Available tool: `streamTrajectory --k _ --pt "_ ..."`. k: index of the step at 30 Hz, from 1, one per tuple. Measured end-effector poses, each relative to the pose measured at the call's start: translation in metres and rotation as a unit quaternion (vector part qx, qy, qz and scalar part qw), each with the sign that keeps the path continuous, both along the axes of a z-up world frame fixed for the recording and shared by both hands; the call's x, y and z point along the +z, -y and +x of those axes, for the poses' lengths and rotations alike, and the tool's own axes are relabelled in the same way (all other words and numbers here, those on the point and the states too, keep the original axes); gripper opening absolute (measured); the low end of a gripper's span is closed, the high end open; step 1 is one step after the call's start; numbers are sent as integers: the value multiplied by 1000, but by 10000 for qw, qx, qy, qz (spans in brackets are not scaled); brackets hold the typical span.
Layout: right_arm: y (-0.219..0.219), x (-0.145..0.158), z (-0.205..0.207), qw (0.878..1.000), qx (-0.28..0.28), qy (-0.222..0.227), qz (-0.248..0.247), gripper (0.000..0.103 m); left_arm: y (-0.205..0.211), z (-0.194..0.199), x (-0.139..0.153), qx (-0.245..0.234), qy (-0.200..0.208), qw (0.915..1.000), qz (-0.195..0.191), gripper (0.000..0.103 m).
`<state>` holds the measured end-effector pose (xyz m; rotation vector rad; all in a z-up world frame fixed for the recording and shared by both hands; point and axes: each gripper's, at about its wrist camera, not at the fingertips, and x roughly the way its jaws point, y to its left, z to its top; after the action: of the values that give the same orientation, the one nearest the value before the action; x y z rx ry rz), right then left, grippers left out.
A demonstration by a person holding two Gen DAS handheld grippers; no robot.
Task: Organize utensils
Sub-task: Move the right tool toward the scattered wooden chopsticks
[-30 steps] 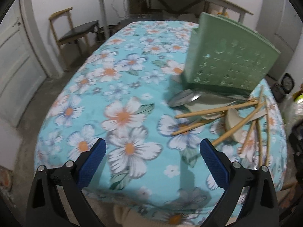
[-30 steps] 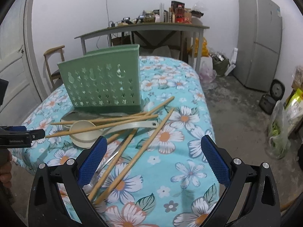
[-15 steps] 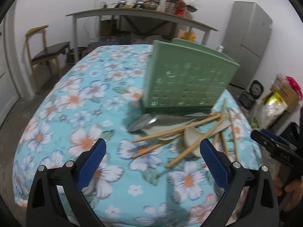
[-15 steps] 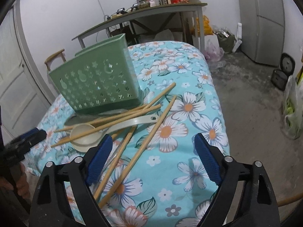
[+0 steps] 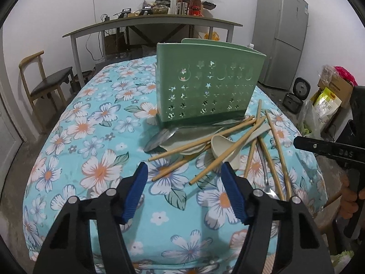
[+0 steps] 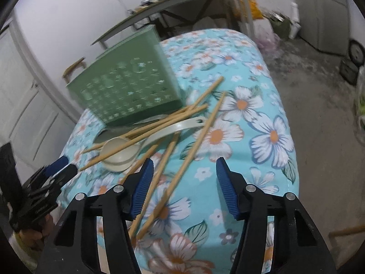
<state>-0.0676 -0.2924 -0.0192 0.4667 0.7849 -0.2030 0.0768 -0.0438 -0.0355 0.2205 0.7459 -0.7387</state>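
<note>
Ahead, wooden chopsticks lie crisscrossed over a cream ladle and steel spoon on the floral worktop — just before the green perforated holder; my left fingers and right fingers both spread wide, empty.

Legible text: embossed letters "DAS" on black arm of right tongs, left wrist view. Yellow-green bag on floor carries print, too small to read. No other readable markings
</note>
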Motion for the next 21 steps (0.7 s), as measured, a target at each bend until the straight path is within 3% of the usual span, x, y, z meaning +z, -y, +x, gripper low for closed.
streamTrajectory --k 6,11,15,21 --pt "-35 12 -8 9951 803 41 -584 54 -5 -3 -5 7 -330 9993 -148 51" --pt "-43 11 -19 9946 822 -51 -633 50 -6 -12 -5 -306 -707 9960 -454 50" --pt "-35 7 -25 9968 635 -76 -478 47 -1 -22 -8 -785 -1365 9839 -844 50" --pt "-34 3 -27 9979 569 -48 -316 47 9 -38 -17 -1149 -1962 9696 -902 48"
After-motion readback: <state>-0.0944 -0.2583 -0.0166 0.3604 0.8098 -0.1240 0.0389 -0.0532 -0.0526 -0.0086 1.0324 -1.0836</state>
